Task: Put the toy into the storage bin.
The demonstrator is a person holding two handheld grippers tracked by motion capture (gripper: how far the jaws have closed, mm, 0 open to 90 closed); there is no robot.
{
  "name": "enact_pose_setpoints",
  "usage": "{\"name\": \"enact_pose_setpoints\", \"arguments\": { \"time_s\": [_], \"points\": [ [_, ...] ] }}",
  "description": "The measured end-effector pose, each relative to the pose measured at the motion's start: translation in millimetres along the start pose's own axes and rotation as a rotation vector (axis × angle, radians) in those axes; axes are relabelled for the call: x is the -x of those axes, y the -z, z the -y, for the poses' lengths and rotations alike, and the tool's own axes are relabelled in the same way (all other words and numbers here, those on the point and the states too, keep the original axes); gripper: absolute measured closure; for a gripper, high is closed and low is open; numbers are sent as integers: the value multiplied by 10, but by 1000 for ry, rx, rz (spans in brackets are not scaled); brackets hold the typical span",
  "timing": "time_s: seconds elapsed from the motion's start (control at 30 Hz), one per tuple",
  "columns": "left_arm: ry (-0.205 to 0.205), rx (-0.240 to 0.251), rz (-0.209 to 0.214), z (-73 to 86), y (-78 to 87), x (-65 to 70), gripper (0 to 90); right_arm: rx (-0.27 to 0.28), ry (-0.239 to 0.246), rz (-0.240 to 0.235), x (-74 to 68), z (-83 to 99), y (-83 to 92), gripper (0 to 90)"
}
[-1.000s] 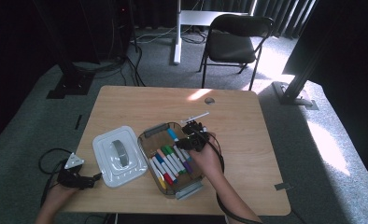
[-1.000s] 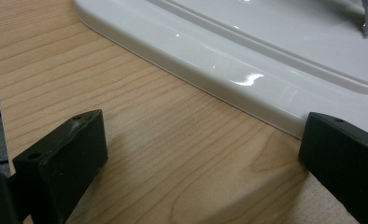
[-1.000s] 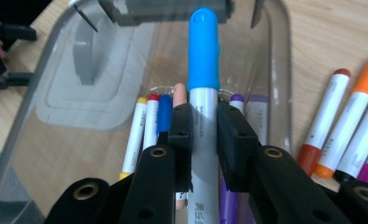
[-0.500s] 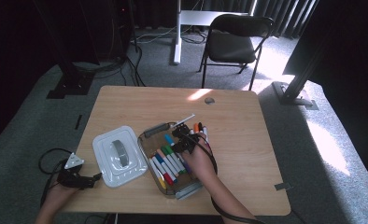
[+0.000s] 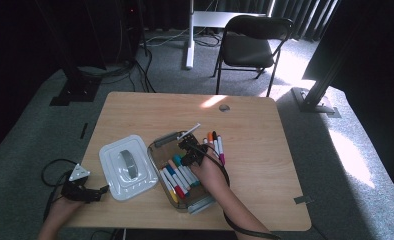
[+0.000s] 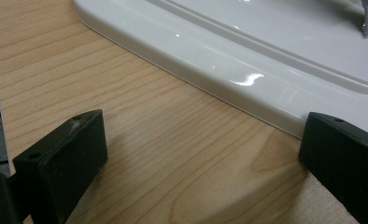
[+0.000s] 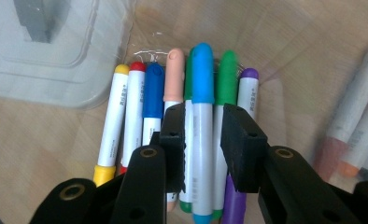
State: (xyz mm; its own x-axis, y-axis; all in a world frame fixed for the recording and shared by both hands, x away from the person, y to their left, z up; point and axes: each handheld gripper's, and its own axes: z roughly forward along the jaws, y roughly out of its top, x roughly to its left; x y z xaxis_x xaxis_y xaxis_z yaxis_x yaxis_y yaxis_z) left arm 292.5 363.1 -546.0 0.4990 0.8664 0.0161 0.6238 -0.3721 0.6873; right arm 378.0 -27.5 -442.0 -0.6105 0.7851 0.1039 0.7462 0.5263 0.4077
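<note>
My right gripper (image 5: 189, 150) hangs over the clear container (image 5: 157, 150), pointing down at the row of markers (image 5: 177, 175) inside. In the right gripper view its jaws (image 7: 203, 126) straddle a blue-capped marker (image 7: 202, 74) that lies on top of the others. The jaws have just been opening, and a thin gap shows on each side of the marker. My left gripper (image 5: 104, 190) rests open on the table's near left corner. Its jaws (image 6: 203, 135) stand wide apart beside the white lid (image 6: 266, 56) with nothing between them.
The white lid (image 5: 127, 167) with a grey handle lies left of the container. A few more markers (image 5: 216, 145) lie on the wooden table (image 5: 265, 165) to the right of the container. A black chair (image 5: 252, 45) stands beyond the far edge.
My right gripper has moved left and down, from beside the loose markers to over the container, carrying the blue-capped marker. The left gripper has stayed put.
</note>
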Motion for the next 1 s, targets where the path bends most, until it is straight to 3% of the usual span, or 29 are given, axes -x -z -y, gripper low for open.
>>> {"name": "enact_pose_setpoints", "arguments": {
  "time_s": [0.17,0.33,0.43,0.6,1.0],
  "points": [
    [3,1,1,0,-1,2,17,68,-12,-40,24,34,119,636],
    [3,1,1,1,-1,2,17,159,-29,-89,123,93,376,576],
    [3,2,1,0,-1,2,17,227,-31,-82,214,136,559,552],
    [2,1,0,0,-1,1,17,273,-79,-73,420,212,757,497],
    [4,1,1,1,-1,3,17,328,-195,-21,866,418,864,399]
  ]
}}
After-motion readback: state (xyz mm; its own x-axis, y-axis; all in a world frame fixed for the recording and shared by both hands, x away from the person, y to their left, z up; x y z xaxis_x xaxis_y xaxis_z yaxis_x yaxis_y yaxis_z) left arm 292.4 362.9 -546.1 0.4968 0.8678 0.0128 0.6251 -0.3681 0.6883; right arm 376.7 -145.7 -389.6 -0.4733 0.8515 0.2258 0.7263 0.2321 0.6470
